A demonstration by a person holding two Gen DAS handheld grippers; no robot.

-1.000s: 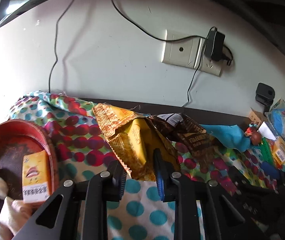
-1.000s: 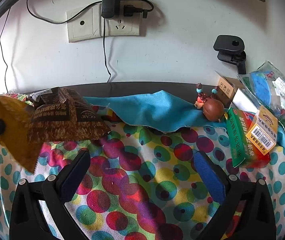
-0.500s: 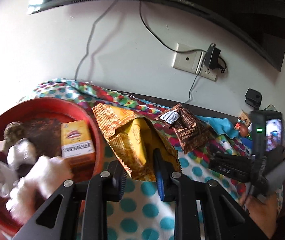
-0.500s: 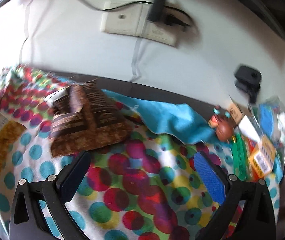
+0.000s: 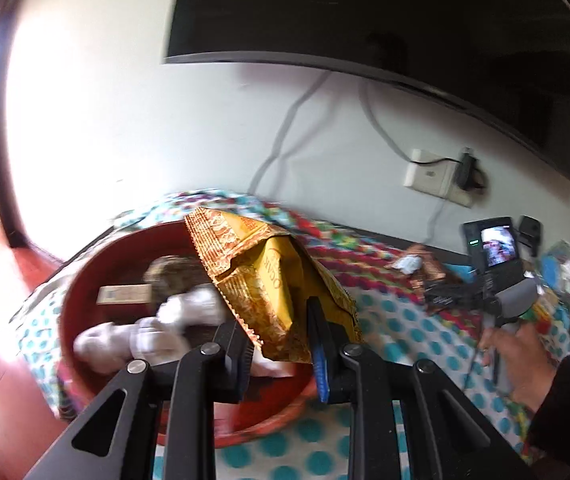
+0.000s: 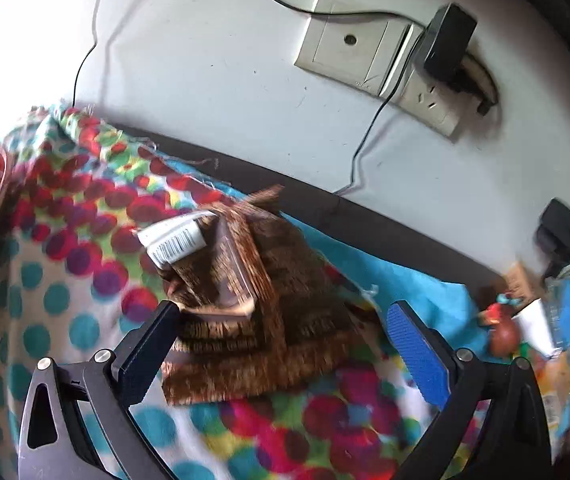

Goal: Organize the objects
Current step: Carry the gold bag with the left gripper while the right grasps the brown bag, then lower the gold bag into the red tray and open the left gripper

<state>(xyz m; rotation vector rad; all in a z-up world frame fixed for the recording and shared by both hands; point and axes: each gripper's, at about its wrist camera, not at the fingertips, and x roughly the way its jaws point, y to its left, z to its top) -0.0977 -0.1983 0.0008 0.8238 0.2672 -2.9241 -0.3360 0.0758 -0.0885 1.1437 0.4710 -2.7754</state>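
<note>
Left wrist view: the left gripper (image 5: pixel 281 344) was seen clenched on the lower edge of the yellow snack bag (image 5: pixel 273 280), which was held above the red bowl (image 5: pixel 85 280). A second before, that bowl had been only a sliver at the left edge of the view, with the bag held over the spotted cloth (image 5: pixel 397 320); now the bag overlapped the bowl's right half. Gold lettering on the bag could be read only in part, as "OCAIE" upside down. Inside the bowl a small tan box (image 5: pixel 125 294) and white wrapped lumps (image 5: pixel 145 332) were blurred. Right of the bowl, a hand (image 5: pixel 521 356) holding the right gripper's handle was seen.

Right wrist view: the right gripper (image 6: pixel 281 336) was released, its jaws wide, and the brown snack bag (image 6: pixel 261 320) lay on the cloth between them, far nearer than before. A white barcode label (image 6: pixel 173 240) was seen on it, its print unreadable. Beyond, a wall socket (image 6: pixel 349 54) with a black charger (image 6: pixel 447 42) was seen.
</note>
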